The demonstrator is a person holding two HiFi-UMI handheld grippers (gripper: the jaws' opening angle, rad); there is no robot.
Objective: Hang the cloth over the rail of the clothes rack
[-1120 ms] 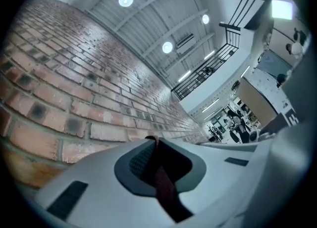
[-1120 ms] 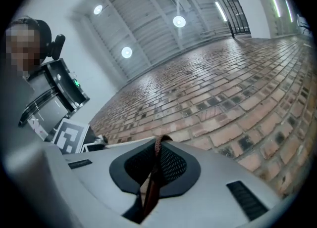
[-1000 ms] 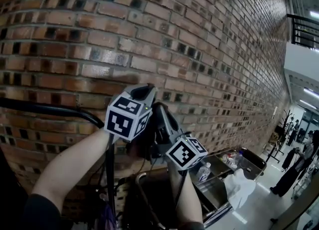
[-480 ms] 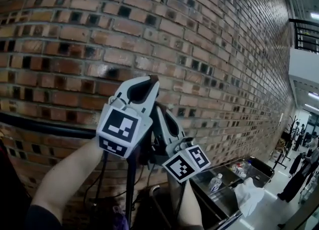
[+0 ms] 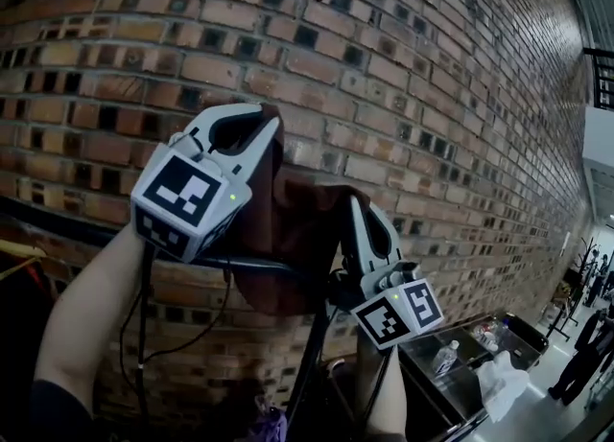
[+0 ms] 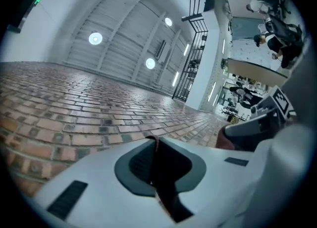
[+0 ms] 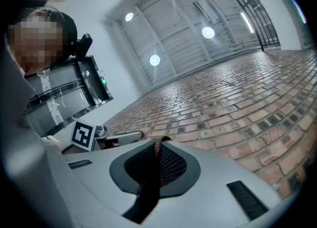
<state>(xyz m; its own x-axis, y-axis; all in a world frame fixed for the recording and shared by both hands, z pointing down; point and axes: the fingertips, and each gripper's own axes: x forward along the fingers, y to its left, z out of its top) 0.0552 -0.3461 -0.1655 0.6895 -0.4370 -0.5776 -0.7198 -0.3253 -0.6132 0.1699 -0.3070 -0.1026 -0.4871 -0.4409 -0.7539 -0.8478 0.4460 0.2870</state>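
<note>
The cloth (image 5: 288, 229), dark reddish-brown, is now stretched across the middle of the frame. A second ago the left gripper (image 5: 251, 128) and the right gripper (image 5: 357, 210) were huddled together lower down; they have since risen and moved apart. Both sets of jaws are closed, pinching its upper edge. It hangs level with the black rail (image 5: 67, 222), probably ready for draping over.

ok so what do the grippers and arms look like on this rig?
Left gripper and right gripper: light grey plastic shells, dark ribbed pads. Each carries a cube of black-and-white square markers. Black cable trails from the left. Forearms bare, dark sleeve high on the left arm.
</note>
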